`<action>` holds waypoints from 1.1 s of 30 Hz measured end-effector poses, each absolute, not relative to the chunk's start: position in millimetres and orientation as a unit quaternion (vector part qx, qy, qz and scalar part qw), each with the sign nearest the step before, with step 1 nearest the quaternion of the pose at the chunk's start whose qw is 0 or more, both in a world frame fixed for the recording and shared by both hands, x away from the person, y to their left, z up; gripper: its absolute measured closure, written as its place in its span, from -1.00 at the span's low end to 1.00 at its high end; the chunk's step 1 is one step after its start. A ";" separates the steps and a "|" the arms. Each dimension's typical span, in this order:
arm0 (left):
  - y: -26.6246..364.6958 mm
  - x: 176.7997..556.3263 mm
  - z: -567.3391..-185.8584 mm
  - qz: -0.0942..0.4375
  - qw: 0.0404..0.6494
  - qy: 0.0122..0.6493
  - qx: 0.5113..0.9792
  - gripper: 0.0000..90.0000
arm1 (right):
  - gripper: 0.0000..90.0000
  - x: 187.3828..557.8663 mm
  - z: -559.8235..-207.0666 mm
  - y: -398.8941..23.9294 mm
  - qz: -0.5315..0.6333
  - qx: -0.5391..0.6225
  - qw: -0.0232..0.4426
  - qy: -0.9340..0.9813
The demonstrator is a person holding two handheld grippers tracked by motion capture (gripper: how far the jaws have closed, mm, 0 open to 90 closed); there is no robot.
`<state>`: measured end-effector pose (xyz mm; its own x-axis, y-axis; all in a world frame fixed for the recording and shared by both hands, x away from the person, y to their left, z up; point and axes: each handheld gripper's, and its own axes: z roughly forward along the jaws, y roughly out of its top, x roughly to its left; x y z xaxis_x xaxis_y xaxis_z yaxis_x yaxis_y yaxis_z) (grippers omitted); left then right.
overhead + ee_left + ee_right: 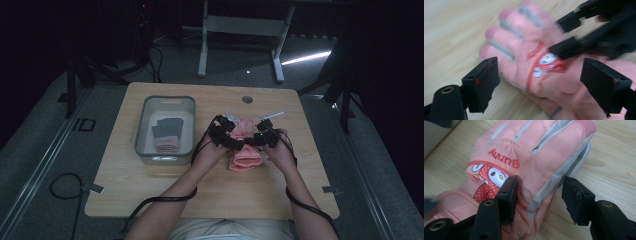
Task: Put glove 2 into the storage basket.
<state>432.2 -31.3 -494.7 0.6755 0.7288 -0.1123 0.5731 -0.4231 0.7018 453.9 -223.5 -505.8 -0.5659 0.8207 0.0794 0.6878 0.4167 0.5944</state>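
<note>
A pink glove (pixel 245 155) with grey finger seams and a red bunny patch lies flat on the wooden table (pixel 150 190), in front of the person. Both hands hold their grippers low over it, close together. My left gripper (pixel 540 61) is open, its jaws wide apart over the glove (pixel 524 50) and pressing on nothing. My right gripper (pixel 540 180) is open too, astride the glove's (pixel 536 145) grey side edge: one jaw rests on the pink back by the patch, the other stands off over bare wood. The left gripper view also shows the right gripper (pixel 557 37) on the glove.
A grey plastic bin (pixel 150 107) stands on the table left of the hands, with a grey and pink glove (pixel 166 134) inside. A round cable hole (pixel 247 99) sits near the far edge. Cables trail from both grippers over the near edge.
</note>
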 end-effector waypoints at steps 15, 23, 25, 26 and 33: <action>-14.1 464.7 -546.5 -0.061 0.402 0.448 0.796 0.38 | 0.31 463.1 -524.2 -226.1 0.319 0.476 0.023 0.819; -14.5 462.6 -527.5 -0.063 0.402 0.422 0.810 0.72 | 0.47 457.7 -513.9 -225.7 0.330 0.482 0.028 0.811; -13.9 459.5 -519.3 -0.056 0.403 0.416 0.813 0.72 | 0.48 455.1 -509.2 -227.2 0.338 0.480 0.026 0.809; -13.0 458.4 -514.9 -0.054 0.407 0.415 0.812 0.73 | 0.48 453.1 -505.0 -227.4 0.343 0.477 0.028 0.809; -10.7 454.5 -484.1 -0.033 0.421 0.411 0.808 0.73 | 0.47 449.9 -477.9 -230.1 0.375 0.459 0.044 0.804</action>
<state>454.5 -10.7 -484.1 0.6594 0.6365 -0.4001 0.6925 -0.3071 0.6528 449.9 -230.1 -477.9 -0.5749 0.7710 0.2738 0.7054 0.2975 0.6434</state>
